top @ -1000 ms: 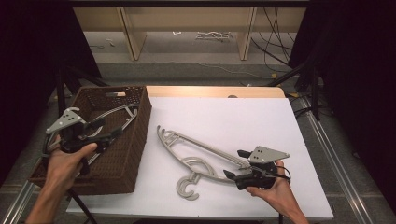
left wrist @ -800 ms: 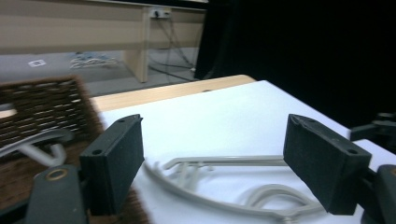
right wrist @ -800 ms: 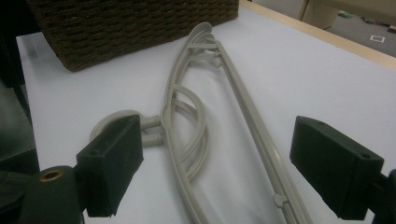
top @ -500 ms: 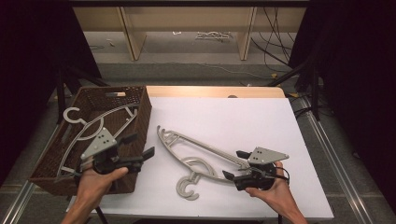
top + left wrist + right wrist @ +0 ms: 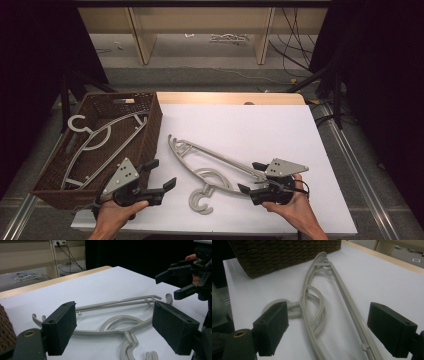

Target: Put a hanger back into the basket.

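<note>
High view: hanger (image 5: 95, 137) inside basket (image 5: 152, 125) | gripper views: basket exterior

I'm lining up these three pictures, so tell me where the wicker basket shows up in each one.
High view: the basket sits at the left, over the table's left edge, with a hanger inside.
Left gripper view: a brown sliver at the lower left edge.
Right gripper view: its woven wall runs across the top left.
Shared landmark: the grey hangers on the table.

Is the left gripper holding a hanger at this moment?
No, the left gripper has its jaws open and empty, beside the basket, apart from the hangers on the table.
</note>
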